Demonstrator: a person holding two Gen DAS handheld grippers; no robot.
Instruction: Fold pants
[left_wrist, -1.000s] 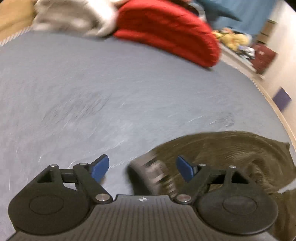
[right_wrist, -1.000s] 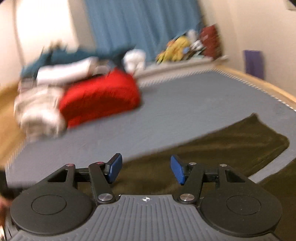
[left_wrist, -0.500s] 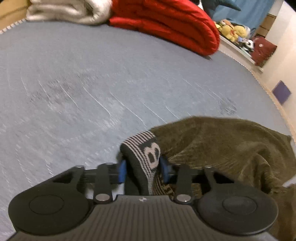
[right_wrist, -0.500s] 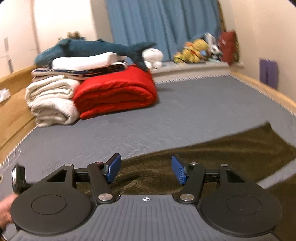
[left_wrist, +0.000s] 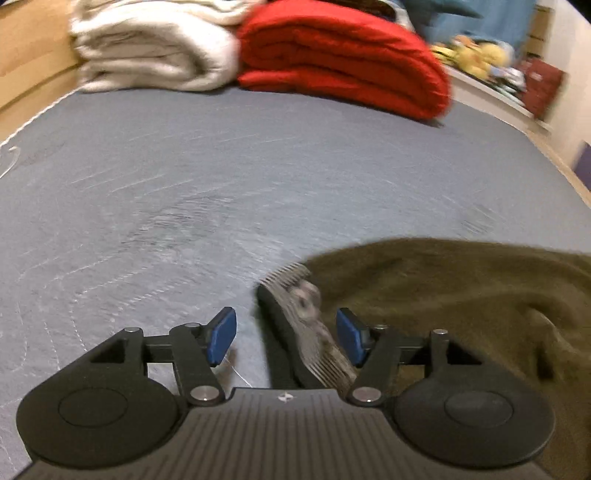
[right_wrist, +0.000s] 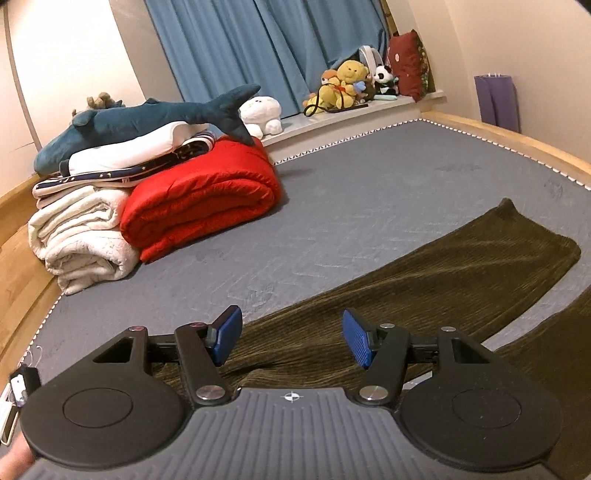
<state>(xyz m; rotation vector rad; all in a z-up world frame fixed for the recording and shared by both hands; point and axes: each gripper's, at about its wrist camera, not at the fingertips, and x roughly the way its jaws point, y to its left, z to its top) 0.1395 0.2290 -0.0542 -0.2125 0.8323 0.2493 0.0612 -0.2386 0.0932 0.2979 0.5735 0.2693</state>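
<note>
Left wrist view: the left tongs (left_wrist: 286, 334) stand spread, their blue pads apart. Between them rises the striped grey waistband (left_wrist: 308, 328) of the pants (left_wrist: 461, 295), closer to the right pad; motion blur makes it hard to say whether it touches that pad, but nothing is pinched. The pants are dark olive, ribbed like corduroy, bunched in soft folds at the near right of the grey bed (left_wrist: 221, 177). From the waistband the cloth spreads rightward and out of the view. At the far end lie a folded white blanket (left_wrist: 155, 55) and, to its right, a folded red quilt (left_wrist: 343, 62).

Right wrist view: the right tongs (right_wrist: 291, 338) are also spread wide and hold nothing — they hover above the olive cloth. Here one pant leg (right_wrist: 424, 291) lies flat on the bed, its long axis running from the near left, under the tongs, to the far right, where its hem ends squarely short of the wooden bed frame (right_wrist: 517, 138). A second stretch of the same fabric (right_wrist: 546, 354) sits at the near right, parted from the first leg by a strip of grey bed. A blue plush shark (right_wrist: 147, 122) lies atop the far-left stack of bedding.
</note>
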